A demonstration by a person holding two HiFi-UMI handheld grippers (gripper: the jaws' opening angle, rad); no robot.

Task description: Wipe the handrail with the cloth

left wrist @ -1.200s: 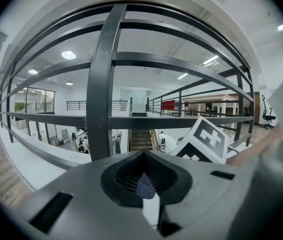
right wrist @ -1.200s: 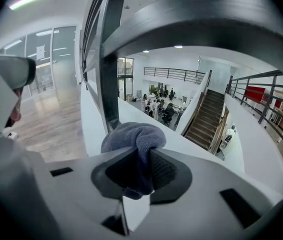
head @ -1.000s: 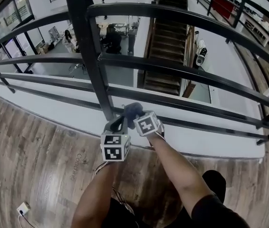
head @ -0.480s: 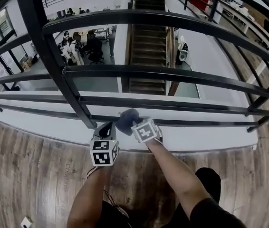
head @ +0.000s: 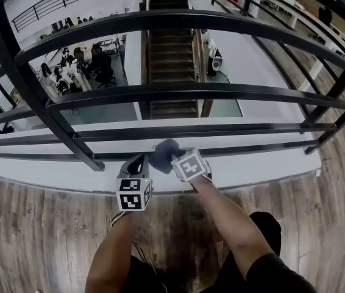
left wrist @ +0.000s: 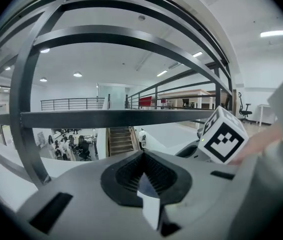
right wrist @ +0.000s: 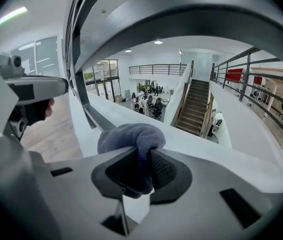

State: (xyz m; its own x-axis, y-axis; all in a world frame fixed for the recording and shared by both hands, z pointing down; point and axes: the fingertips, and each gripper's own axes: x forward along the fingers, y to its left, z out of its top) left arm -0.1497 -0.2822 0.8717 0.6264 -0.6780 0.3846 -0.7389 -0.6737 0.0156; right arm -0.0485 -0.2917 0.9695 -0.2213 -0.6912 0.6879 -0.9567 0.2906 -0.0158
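Wood-plank floor (head: 38, 237) lies below and behind both jaws; just ahead of them it ends at a white kerb (head: 252, 176) carrying the black railing post (head: 78, 138)

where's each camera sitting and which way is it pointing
Head view: on the person's head, aimed steeply down at the black handrail; both forearms, left gripper and right gripper show.
Left gripper view: on that gripper, looking along its shut, empty jaws through the handrail; right gripper shows at right.
Right gripper view: on that gripper, looking over the grey cloth it clamps; left gripper shows at left.
Shared: all three see the staircase.
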